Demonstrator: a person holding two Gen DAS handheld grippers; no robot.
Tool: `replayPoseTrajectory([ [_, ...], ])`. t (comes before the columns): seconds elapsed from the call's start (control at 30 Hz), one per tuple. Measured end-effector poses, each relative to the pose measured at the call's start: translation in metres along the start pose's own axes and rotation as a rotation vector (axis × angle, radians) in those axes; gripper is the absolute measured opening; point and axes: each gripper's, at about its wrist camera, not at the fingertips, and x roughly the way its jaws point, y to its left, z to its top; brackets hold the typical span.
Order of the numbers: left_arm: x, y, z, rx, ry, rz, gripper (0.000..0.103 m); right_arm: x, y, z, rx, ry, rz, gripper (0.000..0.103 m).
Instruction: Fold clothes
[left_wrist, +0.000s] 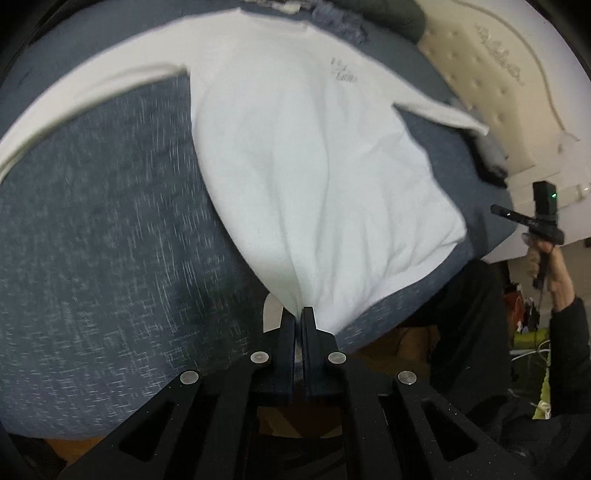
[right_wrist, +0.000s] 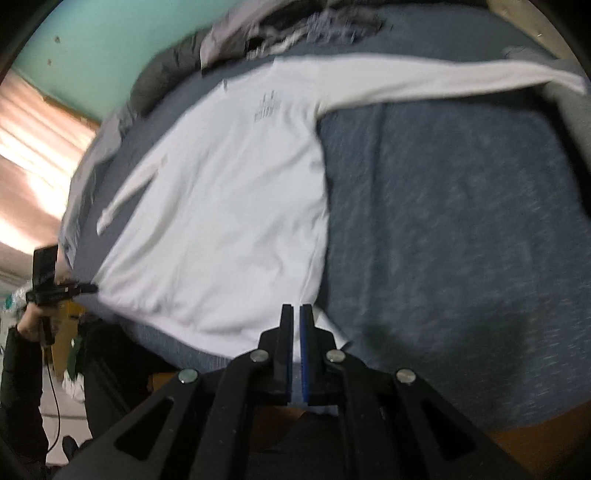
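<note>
A white long-sleeved shirt (left_wrist: 306, 158) lies face up on a blue-grey bedspread (left_wrist: 92, 240), sleeves spread out to both sides. My left gripper (left_wrist: 298, 314) is shut on one corner of the hem, and the cloth fans out from the pinch in taut creases. In the right wrist view the same shirt (right_wrist: 221, 206) stretches away from my right gripper (right_wrist: 296, 310), shut on the other hem corner with white cloth showing between its fingers. Each view also catches the other tool: the right gripper (left_wrist: 496, 211) in a hand, and the left gripper (right_wrist: 90, 287) at the shirt's edge.
Dark and grey clothes (right_wrist: 295, 26) are heaped at the far end of the bed. A cream quilted mattress (left_wrist: 480, 66) stands to the right. A teal wall (right_wrist: 110, 37) and a curtain (right_wrist: 33, 155) are on the left. The bed's near edge runs just below both grippers.
</note>
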Motion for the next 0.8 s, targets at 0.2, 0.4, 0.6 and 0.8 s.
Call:
replayPoseTrajectory([
  [0.2, 0.011, 0.005, -0.002, -0.019, 0.003, 0.004, 0.003, 0.04, 0.022, -0.004, -0.08, 0.082, -0.052, 0.046],
  [0.4, 0.005, 0.001, -0.005, -0.004, -0.01, -0.002, 0.003, 0.072, 0.022, -0.006, -0.134, 0.15, -0.139, 0.045],
  [0.6, -0.004, -0.003, -0.007, 0.013, -0.035, 0.008, 0.003, 0.061, 0.016, -0.012, -0.098, 0.118, -0.049, 0.005],
  [0.8, -0.028, -0.005, -0.01, 0.018, -0.074, -0.019, 0.003, 0.001, 0.008, -0.013, -0.024, 0.014, 0.108, 0.004],
])
